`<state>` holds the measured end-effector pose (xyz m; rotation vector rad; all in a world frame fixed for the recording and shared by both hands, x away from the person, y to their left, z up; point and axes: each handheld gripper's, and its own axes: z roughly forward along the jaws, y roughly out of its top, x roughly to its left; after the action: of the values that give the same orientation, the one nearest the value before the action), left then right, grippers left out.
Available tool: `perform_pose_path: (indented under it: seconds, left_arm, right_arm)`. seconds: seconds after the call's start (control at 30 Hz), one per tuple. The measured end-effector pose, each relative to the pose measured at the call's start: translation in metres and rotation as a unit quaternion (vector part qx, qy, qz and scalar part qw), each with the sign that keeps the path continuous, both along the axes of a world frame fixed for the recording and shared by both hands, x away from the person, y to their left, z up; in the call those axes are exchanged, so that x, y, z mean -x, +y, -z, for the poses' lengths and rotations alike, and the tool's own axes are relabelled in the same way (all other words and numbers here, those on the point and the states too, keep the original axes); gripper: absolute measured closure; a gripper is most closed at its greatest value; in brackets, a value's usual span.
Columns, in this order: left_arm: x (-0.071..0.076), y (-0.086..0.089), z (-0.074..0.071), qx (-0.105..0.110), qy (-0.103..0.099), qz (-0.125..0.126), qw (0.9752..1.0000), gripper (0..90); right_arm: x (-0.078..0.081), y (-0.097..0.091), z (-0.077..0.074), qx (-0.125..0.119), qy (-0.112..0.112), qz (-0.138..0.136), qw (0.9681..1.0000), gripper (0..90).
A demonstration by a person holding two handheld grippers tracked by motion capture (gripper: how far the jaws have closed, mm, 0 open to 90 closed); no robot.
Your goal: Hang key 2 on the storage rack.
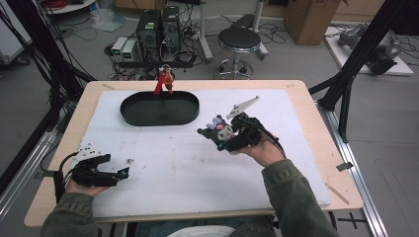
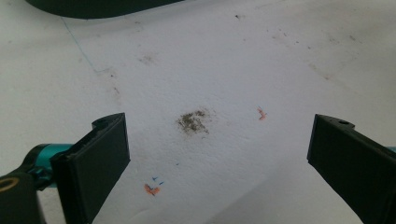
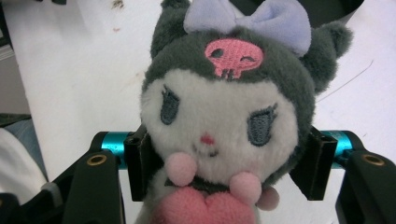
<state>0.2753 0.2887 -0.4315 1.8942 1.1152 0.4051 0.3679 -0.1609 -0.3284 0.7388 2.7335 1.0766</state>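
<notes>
a: what lay on the table (image 1: 306,148)?
b: a white sheet (image 1: 197,168); a black oval tray (image 1: 159,108) at its far side.
a: and the claws?
b: the right gripper (image 1: 225,133) squeezed a plush toy (image 3: 224,121) above the sheet, near the tray; the left gripper (image 1: 118,174) gaped wide, holding nothing.

Plush toy (image 1: 217,128) before tray (image 1: 159,114), seemingly rightward
</notes>
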Motion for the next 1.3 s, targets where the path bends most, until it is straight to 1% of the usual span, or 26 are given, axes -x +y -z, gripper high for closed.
perform_pose_path:
  seconds: [0.03, 0.1, 0.17, 0.27, 0.37, 0.5, 0.57, 0.63, 0.8, 0.87, 0.9, 1.0, 1.03, 1.07, 1.17, 1.2, 1.23, 1.27, 1.3]
  left_arm:
    - [0.0, 0.0, 0.0, 0.003, 0.003, -0.002, 1.0, 6.0]
    - [0.001, -0.001, -0.002, 0.009, 0.001, 0.005, 1.0, 6.0]
    - [0.001, -0.002, -0.003, 0.01, -0.001, 0.008, 0.9999, 6.0]
    - [0.0, -0.001, -0.003, 0.01, 0.004, 0.006, 0.9999, 6.0]
    - [-0.001, -0.001, -0.003, 0.015, 0.006, 0.007, 0.9998, 6.0]
    - [-0.001, -0.001, -0.004, 0.013, 0.003, 0.008, 0.9999, 6.0]
    - [-0.001, -0.002, -0.004, 0.017, 0.002, 0.01, 0.9998, 6.0]
    - [-0.002, -0.002, -0.004, 0.017, 0.002, 0.008, 0.9998, 6.0]
    - [-0.004, 0.0, -0.003, 0.018, 0.006, 0.007, 0.9998, 6.0]
    - [-0.004, 0.0, -0.003, 0.018, 0.001, 0.005, 0.9998, 6.0]
    - [-0.004, 0.001, -0.004, 0.022, 0.0, 0.004, 0.9998, 6.0]
    - [-0.004, 0.003, -0.005, 0.026, -0.005, 0.001, 0.9997, 6.0]
    - [-0.005, 0.003, -0.005, 0.025, -0.004, 0.0, 0.9997, 6.0]
    - [-0.005, 0.003, -0.004, 0.025, -0.004, 0.0, 0.9997, 6.0]
    - [-0.005, 0.001, -0.004, 0.022, -0.002, 0.002, 0.9998, 6.0]
    - [-0.006, 0.002, -0.004, 0.02, -0.001, 0.003, 0.9998, 6.0]
    - [-0.006, 0.001, -0.004, 0.018, -0.001, 0.004, 0.9998, 6.0]
    - [-0.006, 0.001, -0.003, 0.02, -0.002, 0.003, 0.9998, 6.0]
    - [-0.006, 0.001, -0.003, 0.021, -0.001, 0.002, 0.9998, 6.0]
  right_arm:
    - [-0.003, 0.001, -0.001, -0.002, 0.001, -0.001, 1.0, 36.1]
    - [-0.008, 0.004, -0.004, -0.008, -0.001, -0.005, 1.0, 36.1]
    - [-0.012, 0.007, -0.008, -0.004, 0.001, -0.001, 1.0, 36.2]
    - [-0.019, 0.011, -0.013, -0.01, 0.001, 0.001, 0.9999, 36.2]
    - [-0.025, 0.017, -0.021, -0.01, 0.0, 0.0, 1.0, 36.6]
    - [-0.033, 0.025, -0.03, -0.008, 0.0, -0.008, 0.9999, 38.0]
    - [-0.037, 0.029, -0.034, -0.011, -0.003, -0.007, 0.9999, 38.2]
    - [-0.042, 0.031, -0.037, -0.007, -0.005, -0.007, 0.9999, 38.2]
    - [-0.059, 0.037, -0.047, -0.017, -0.005, 0.008, 0.9998, 38.3]
    - [-0.067, 0.04, -0.05, -0.015, -0.008, 0.014, 0.9998, 38.4]
    - [-0.069, 0.041, -0.052, -0.015, -0.007, 0.02, 0.9997, 38.6]
    - [-0.08, 0.046, -0.055, -0.023, -0.004, 0.019, 0.9995, 38.7]
    - [-0.082, 0.047, -0.056, -0.023, -0.004, 0.022, 0.9995, 38.7]
    - [-0.085, 0.05, -0.059, -0.017, -0.003, 0.024, 0.9996, 38.7]
    - [-0.094, 0.057, -0.063, -0.027, -0.005, 0.027, 0.9993, 38.7]
    - [-0.097, 0.059, -0.064, -0.027, -0.003, 0.024, 0.9993, 38.7]
    - [-0.1, 0.061, -0.065, -0.022, 0.0, 0.024, 0.9995, 38.7]
    - [-0.104, 0.065, -0.065, -0.021, -0.004, 0.023, 0.9995, 38.7]
    - [-0.107, 0.067, -0.065, -0.019, 0.002, 0.028, 0.9994, 38.7]
